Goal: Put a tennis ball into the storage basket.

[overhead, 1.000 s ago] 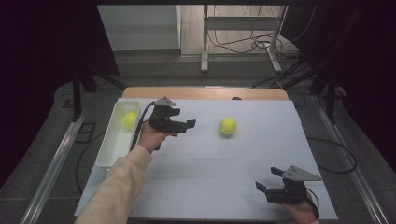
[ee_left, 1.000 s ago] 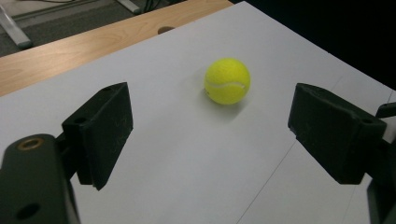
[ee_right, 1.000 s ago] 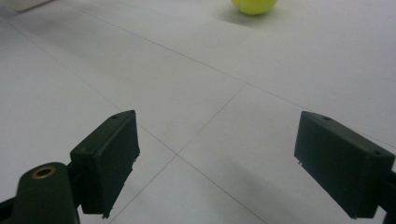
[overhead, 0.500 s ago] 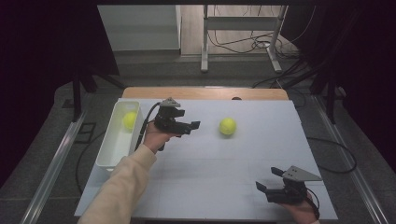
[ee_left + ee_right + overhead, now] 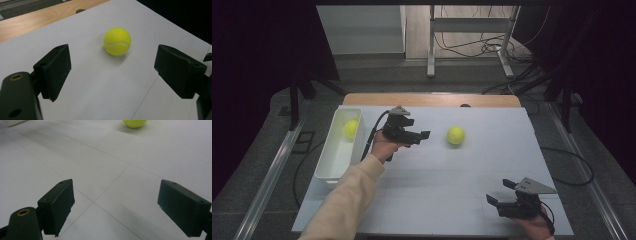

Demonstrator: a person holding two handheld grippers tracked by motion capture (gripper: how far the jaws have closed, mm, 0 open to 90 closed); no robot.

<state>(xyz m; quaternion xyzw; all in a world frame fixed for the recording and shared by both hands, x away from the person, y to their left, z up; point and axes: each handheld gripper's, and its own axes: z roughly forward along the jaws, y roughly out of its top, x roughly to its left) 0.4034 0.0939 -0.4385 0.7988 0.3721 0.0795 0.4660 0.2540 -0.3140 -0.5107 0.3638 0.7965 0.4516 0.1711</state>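
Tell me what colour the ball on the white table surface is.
Yellow-green with a white curved seam; the ball shows best in the left gripper view.

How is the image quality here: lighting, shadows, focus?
High view: white table evenly lit, surroundings dark. Left gripper view: tennis ball sharp, with a soft shadow; near tongs slightly soft. Right gripper view: dimmer, greyish; the ball is cut by the top edge.

We are seeing a white-topped table point(image 5: 437, 190); a tennis ball point(image 5: 455, 135) is lying on it; a white bin point(image 5: 328, 165) is sitting at its left edge.
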